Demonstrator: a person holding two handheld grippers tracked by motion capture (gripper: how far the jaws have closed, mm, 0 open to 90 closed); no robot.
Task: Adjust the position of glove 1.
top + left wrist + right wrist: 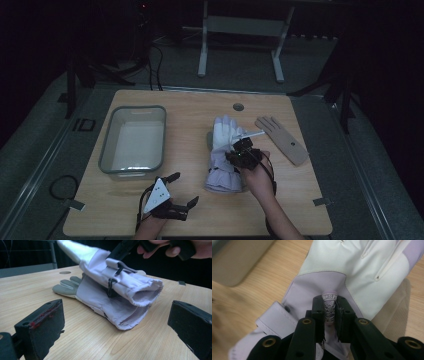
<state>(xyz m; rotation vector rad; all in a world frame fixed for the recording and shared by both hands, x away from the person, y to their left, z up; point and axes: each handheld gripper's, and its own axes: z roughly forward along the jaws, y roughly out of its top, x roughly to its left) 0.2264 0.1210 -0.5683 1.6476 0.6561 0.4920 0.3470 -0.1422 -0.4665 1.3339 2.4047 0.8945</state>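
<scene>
Lilac-white gloves (223, 155), two stacked: right gripper (329, 315) fingers pinch the top one; left gripper (182, 189) gapes empty.

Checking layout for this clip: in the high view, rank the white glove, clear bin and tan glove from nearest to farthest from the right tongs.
1. white glove, pinched in the right tongs.
2. tan glove, to their right.
3. clear bin, far left.

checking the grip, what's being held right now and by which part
The right gripper is shut on the upper white glove, pinching its small patterned tab. The left gripper is open, holding nothing.
</scene>
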